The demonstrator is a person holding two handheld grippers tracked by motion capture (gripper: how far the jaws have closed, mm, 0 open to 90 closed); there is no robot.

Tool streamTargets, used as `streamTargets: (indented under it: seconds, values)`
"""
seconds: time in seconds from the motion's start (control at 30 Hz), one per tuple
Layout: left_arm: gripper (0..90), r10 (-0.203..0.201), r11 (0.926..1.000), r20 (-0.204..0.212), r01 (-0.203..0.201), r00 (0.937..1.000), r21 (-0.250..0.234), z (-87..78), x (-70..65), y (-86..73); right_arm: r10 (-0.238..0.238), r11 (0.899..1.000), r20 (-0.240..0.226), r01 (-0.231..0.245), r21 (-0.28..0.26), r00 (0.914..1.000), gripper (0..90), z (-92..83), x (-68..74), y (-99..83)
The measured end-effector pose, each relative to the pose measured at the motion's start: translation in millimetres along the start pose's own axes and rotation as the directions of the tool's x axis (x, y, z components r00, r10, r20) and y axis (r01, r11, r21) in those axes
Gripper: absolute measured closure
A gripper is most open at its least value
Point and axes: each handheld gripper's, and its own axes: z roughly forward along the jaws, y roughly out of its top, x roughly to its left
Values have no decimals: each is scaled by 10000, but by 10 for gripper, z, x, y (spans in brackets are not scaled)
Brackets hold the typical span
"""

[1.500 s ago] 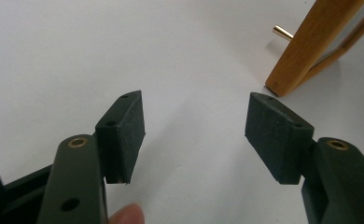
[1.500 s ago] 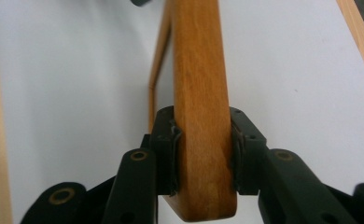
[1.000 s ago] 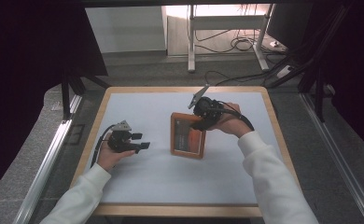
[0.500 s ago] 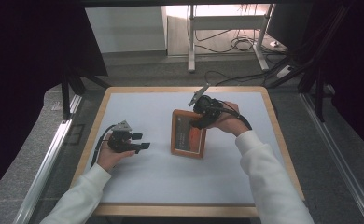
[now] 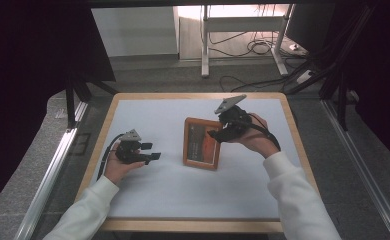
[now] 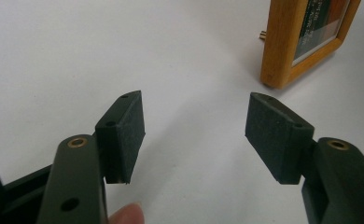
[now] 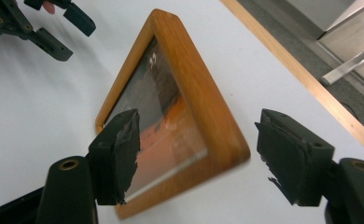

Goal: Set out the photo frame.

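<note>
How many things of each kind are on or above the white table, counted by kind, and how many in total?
Wooden picture frame with an orange photo: 1
Black two-jaw grippers, left gripper and right gripper: 2
Total: 3

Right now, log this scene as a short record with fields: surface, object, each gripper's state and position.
surface: white table with a wooden border
object: wooden picture frame, near the table's middle
left gripper: open, nothing between its jaws, apart from the frame on its left
right gripper: open, jaws straddling the frame's right edge, not closed on it
frame contact: cannot tell whether a jaw touches it
</note>
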Motion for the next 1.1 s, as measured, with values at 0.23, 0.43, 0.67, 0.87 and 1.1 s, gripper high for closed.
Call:
streamTargets:
  seconds: [0.23,0.43,0.67,0.87,1.1]
  values:
    - [387,-67,10000,-141,67,9999,2,25,-44,21,686,9963,243,-672,-539,9973,279,-200,20,-389]
    - [448,142,9998,-285,-137,9995,171,58,-111,36,1228,9894,399,-1191,-834,9916,275,-196,66,-752]
    - [834,174,9990,-114,-170,9998,410,166,-210,98,1893,9787,570,-1836,-921,9803,275,-119,170,-1205]
    - [900,417,9946,29,-418,9991,953,406,-348,170,2128,9762,867,-2080,-613,9732,275,-56,204,-1417]
    - [900,599,9914,246,-624,9979,1146,548,-439,197,2060,9781,874,-2024,-487,9746,272,-39,243,-1501]
